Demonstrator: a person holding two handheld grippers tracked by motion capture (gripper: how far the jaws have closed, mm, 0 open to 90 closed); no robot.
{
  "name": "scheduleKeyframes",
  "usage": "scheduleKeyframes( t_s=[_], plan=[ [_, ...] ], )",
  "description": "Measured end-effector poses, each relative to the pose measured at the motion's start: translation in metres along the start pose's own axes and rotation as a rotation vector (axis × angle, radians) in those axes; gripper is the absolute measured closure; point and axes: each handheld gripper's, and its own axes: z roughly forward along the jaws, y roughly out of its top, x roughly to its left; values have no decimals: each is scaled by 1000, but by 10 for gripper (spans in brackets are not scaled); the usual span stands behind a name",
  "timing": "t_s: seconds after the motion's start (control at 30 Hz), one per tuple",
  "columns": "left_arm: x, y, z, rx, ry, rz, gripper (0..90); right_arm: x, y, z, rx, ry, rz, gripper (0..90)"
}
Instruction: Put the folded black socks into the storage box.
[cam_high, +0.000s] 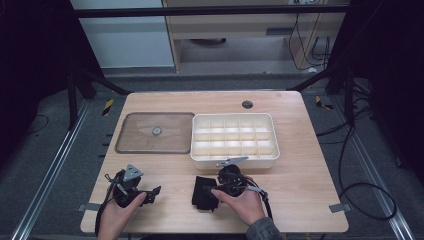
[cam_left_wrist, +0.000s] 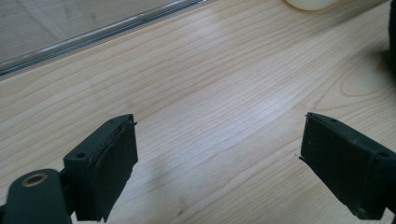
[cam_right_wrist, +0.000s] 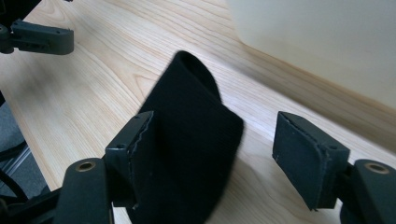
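A folded black cloth (cam_high: 202, 194) lies on the wooden table near its front edge, just in front of a white compartment box (cam_high: 233, 161). My right gripper (cam_high: 212, 192) points left at it. In the right gripper view the cloth (cam_right_wrist: 191, 135) stands between the jaws of this gripper (cam_right_wrist: 215, 126), leaning against the left pad, with a clear gap to the right pad. My left gripper (cam_high: 155, 193) rests low over bare wood at the front left. Its jaws (cam_left_wrist: 219, 140) stand wide apart with nothing between them.
A clear flat lid (cam_high: 155, 132) with a small round knob lies left of the box. The box wall (cam_right_wrist: 327, 46) rises close behind the cloth. The lid's edge (cam_left_wrist: 93, 37) runs ahead of the left gripper. A round cable hole (cam_high: 247, 104) sits at the table's back.
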Motion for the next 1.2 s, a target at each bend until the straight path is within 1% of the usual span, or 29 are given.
scheduleKeyframes(
  t_s=[0.13, 0.17, 0.23, 0.27, 0.3, 0.37, 0.43, 0.47, 0.5, 0.57, 0.63, 0.73, 0.9, 0.97, 1.03, 1.2],
  plan=[
    [6, -8, -1, 25, 12, -17, 114, 4, 3, 7, 6, -9, -12, 328],
    [6, -10, -1, 22, 18, -25, 114, 4, 3, 8, 6, -9, -6, 331],
    [7, -12, -3, 25, 25, -27, 114, 5, 3, 9, 13, -11, -4, 335],
    [8, -13, -2, 22, 26, -35, 113, 6, 3, 10, 19, -12, -2, 335],
    [9, -13, -2, 31, 26, -33, 113, 7, 2, 11, 25, -14, -8, 335],
    [10, -15, -1, 29, 27, -43, 114, 9, 3, 12, 35, -25, -7, 336],
    [12, -15, -2, 34, 28, -43, 113, 9, 4, 14, 43, -34, -9, 337],
    [13, -16, -2, 31, 27, -51, 114, 10, 4, 15, 48, -38, -1, 337],
    [13, -16, -2, 32, 30, -53, 114, 9, 4, 16, 51, -41, -6, 338],
    [14, -17, -1, 34, 29, -58, 114, 10, 5, 20, 62, -46, 0, 339],
    [16, -17, -2, 38, 31, -53, 114, 11, 6, 22, 69, -47, 5, 340],
    [17, -17, -1, 37, 31, -60, 114, 15, 7, 27, 84, -53, 6, 340],
    [18, -18, 0, 44, 33, -56, 115, 19, 8, 32, 104, -56, 5, 348],
    [18, -18, 0, 47, 33, -58, 115, 20, 8, 34, 111, -52, 15, 383],
    [19, -18, 0, 45, 35, -60, 116, 20, 8, 35, 112, -33, 9, 436],
    [20, -18, 0, 40, 37, -70, 116, 22, 9, 35, 117, -6, 10, 525]
  ],
)
